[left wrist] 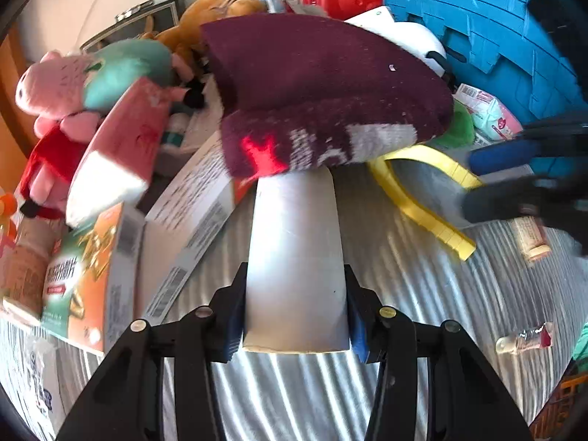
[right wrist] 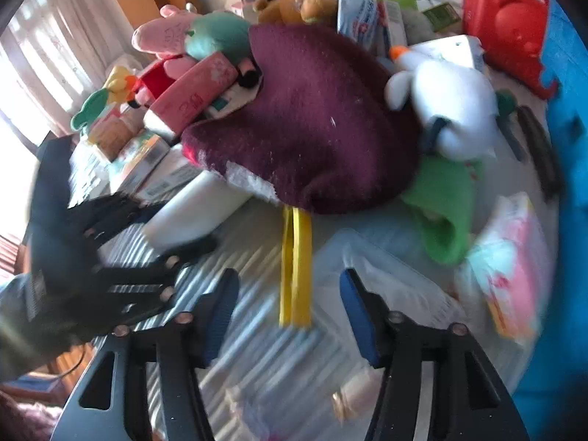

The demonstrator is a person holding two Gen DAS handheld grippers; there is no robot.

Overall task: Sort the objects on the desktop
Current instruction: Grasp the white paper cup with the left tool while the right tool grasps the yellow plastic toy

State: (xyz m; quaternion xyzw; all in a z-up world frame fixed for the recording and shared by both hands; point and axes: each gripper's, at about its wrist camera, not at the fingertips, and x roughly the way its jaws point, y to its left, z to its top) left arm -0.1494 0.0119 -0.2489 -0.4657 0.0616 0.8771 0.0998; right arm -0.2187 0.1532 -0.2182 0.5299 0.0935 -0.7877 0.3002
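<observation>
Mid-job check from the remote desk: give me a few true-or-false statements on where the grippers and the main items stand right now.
1. The left gripper has its fingers on both sides of the white box. True.
2. The maroon knit hat lies over the far end of the white box. True.
3. The right gripper is shut on the yellow strip. False: its fingers stand apart, with the strip lying between them and neither pad touching it.
4. The red plastic case sits in front of the hat, next to the grippers. False: it is at the back, beyond the hat.
5. A green knit item lies beside the hat. True.
</observation>
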